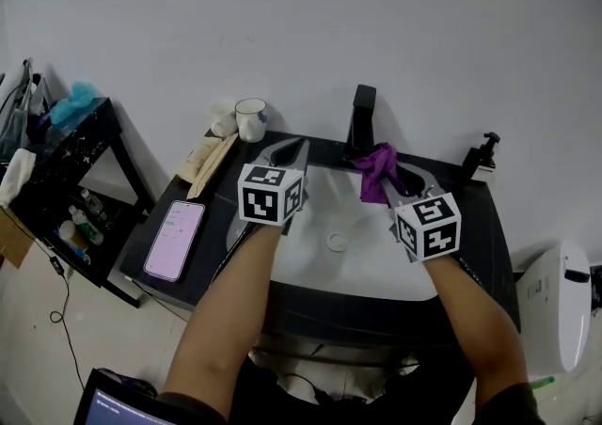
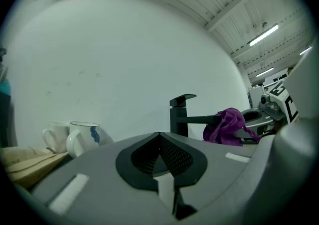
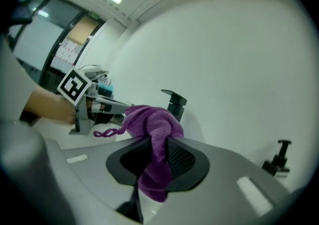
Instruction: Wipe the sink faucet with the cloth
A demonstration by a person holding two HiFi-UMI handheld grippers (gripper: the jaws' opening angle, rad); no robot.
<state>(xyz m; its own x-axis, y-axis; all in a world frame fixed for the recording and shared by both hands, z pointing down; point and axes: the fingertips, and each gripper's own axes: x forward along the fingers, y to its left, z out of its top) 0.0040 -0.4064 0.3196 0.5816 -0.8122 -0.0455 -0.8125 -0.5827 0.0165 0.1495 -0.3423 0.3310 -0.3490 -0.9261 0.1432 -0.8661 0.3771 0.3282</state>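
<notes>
The black faucet (image 1: 361, 120) stands at the back rim of the white sink (image 1: 310, 249); it also shows as a black faucet (image 2: 180, 115) and black faucet (image 3: 175, 104) in the gripper views. A purple cloth (image 1: 378, 170) is pinched in my right gripper (image 1: 390, 172), which is shut on it right in front of the faucet's spout. The cloth (image 3: 153, 142) hangs between the jaws, and the purple cloth (image 2: 227, 127) drapes at the spout's end. My left gripper (image 1: 299, 146) hovers over the sink's left side, shut and holding nothing.
A white mug (image 1: 250, 118) and a second cup (image 1: 223, 118) stand at the counter's back left, by some flat wooden pieces (image 1: 207, 162). A phone (image 1: 174, 239) lies on the dark counter's left. A soap pump bottle (image 1: 482, 158) stands at the back right. A black shelf (image 1: 66, 169) stands left.
</notes>
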